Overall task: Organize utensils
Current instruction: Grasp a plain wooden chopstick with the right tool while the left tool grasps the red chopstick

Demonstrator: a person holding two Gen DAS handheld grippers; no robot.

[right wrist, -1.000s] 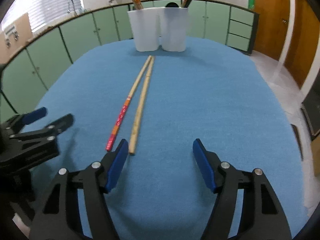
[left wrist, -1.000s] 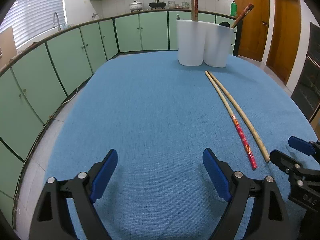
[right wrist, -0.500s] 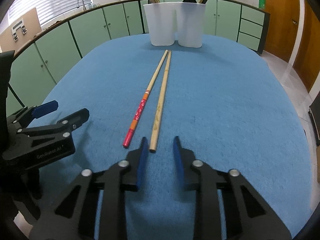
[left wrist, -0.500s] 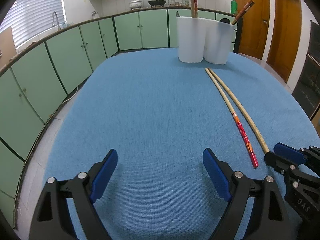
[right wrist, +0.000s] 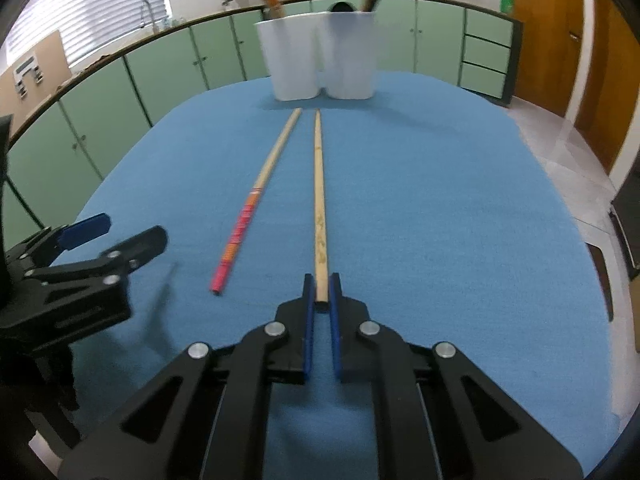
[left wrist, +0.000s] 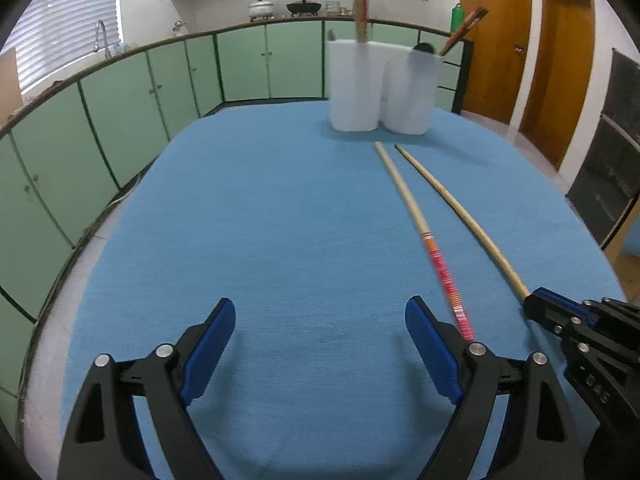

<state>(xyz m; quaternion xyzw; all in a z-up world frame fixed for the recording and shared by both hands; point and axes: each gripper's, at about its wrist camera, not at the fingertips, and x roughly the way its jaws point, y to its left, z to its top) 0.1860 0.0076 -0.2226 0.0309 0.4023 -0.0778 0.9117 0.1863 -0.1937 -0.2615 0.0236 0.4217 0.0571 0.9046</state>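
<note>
At the near edge of the blue-covered counter (right wrist: 460, 220), the right gripper (right wrist: 321, 294) has just closed its fingers on the near end of a plain wooden chopstick (right wrist: 319, 200); a level lift should keep the long, slender stick from pivoting. The left gripper (left wrist: 320, 332) hangs wide open, empty. A red-patterned chopstick (right wrist: 256, 204) lies beside; white holders (right wrist: 320, 56) stand at the far edge.

Both views are evenly and fairly brightly lit — daylight is admitted through the blinds (left wrist: 68, 20) at the upper left. Soft shadows are cast on the blue cloth (right wrist: 440, 208) beside the white holder (right wrist: 320, 60). Strong fisheye bending is seen at the edges, where the cabinets (left wrist: 120, 120) curve and the corners are blackened. Motion blur is visible on the red-patterned chopstick (left wrist: 444, 276) and on the sticks in the holder — the rest is rendered reasonably sharp.
</note>
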